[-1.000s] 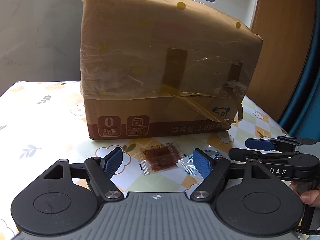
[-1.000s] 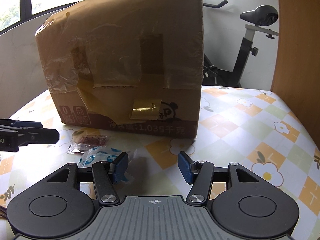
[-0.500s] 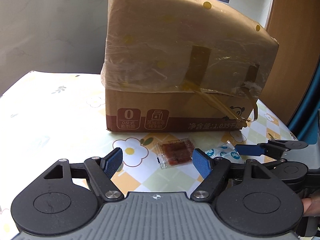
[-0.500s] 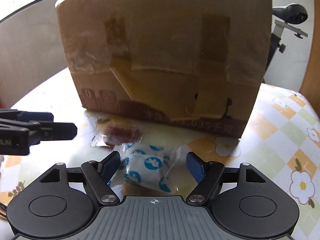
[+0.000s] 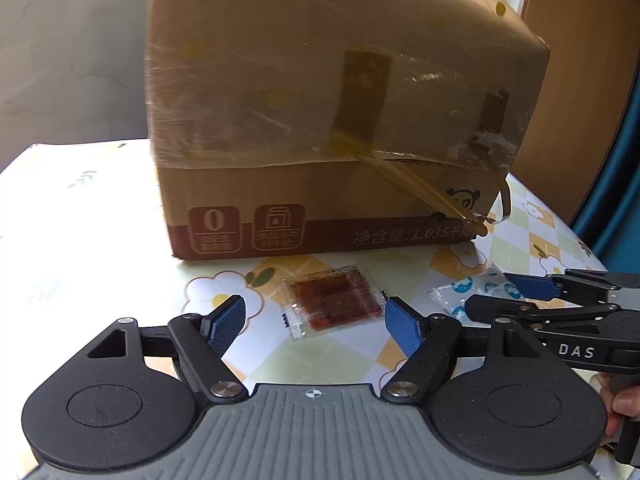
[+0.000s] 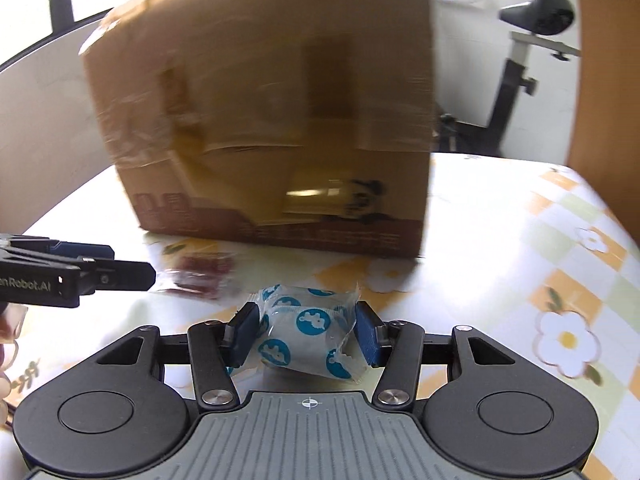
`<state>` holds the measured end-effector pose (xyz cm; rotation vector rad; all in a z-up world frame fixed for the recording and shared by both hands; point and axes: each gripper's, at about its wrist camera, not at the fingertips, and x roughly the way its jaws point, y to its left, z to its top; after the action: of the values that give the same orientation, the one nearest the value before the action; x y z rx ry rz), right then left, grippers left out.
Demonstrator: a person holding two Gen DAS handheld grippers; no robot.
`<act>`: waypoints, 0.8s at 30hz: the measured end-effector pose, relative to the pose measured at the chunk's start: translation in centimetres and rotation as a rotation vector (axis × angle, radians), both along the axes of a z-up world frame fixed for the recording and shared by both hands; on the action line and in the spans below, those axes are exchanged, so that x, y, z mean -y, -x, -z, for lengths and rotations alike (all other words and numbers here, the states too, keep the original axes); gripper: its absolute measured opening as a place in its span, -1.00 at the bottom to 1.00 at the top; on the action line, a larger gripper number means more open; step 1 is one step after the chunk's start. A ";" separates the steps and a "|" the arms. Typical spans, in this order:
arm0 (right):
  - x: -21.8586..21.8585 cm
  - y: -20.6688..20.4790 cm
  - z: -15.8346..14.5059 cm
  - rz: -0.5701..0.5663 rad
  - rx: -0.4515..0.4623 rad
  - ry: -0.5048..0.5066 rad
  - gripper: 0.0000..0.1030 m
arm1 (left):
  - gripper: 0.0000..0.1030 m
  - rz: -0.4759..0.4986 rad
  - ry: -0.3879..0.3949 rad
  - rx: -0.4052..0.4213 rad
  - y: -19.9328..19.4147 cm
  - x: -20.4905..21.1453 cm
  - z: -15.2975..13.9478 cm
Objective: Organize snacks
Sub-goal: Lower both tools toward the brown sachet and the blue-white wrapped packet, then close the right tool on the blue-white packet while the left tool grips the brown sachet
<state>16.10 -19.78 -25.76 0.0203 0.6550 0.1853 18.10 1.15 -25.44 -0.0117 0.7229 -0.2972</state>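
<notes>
The right tool [image 6: 306, 332] is closing its jaws around the blue-dotted clear snack packet [image 6: 308, 334], which lies on the flowered surface [image 6: 520, 264] between the blue pads; the left pad looks to be at the wrapper's edge, while the right pad appears to stand just clear of it, so the grip is not yet firm. The left tool [image 5: 312, 322] stays wide and empty, with the brown snack packet [image 5: 334, 300] just ahead of its tips, between them and the taped cardboard box [image 5: 340, 120]. To do this pinch well, I judge the right tool should stay low and level so the pads catch the packet's padded body, not only the crinkled seam, which could slip out. The left tool should close only once the brown packet sits squarely between its pads.
</notes>
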 end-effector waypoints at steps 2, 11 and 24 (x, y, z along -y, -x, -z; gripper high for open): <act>0.5 0.0 0.0 0.014 0.003 -0.010 -0.06 | 0.54 -0.002 -0.006 -0.005 -0.8 0.7 0.2; 1.0 0.0 0.2 0.018 0.006 -0.038 -0.04 | 0.55 -0.036 -0.050 -0.016 -3.5 1.5 1.4; 0.9 -0.1 0.3 0.019 0.007 -0.041 -0.04 | 0.33 0.149 0.021 -0.049 -6.0 2.8 1.4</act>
<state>16.15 -20.72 -26.03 0.0655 0.6440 0.1804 24.12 -1.65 -26.86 0.0148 0.7702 -0.4481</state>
